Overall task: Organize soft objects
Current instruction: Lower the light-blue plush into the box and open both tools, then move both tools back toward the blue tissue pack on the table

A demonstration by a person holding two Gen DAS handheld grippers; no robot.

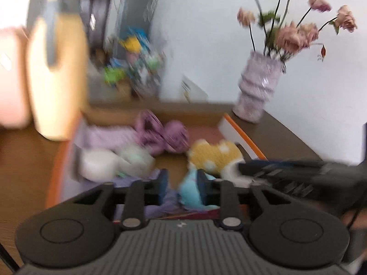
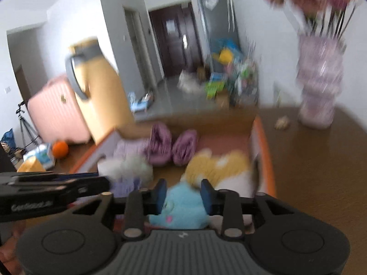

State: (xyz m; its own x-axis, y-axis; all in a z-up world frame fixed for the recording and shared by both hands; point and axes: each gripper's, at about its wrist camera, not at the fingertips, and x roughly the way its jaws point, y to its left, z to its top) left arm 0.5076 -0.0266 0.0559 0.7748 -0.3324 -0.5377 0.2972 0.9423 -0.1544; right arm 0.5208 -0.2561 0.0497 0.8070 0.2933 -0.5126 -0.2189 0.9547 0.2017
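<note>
Left wrist view: left claw stood partly open, blue plush lying against one finger, not pinched.
Right wrist view: right claw partly open astride the blue plush; whether its pads pressed could not be told (blur).
Location: plush sat in the orange-edged box on the tabletop, beside the yellow spotted plush.
Handling advice: release fully, lift clear without dragging neighbours.

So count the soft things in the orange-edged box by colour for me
Purple slippers: 2
Lilac cloth: 1
White plush: 1
Yellow dotted plush: 1
Blue plush: 1
Total: 6, as far as the blur allows.
</note>
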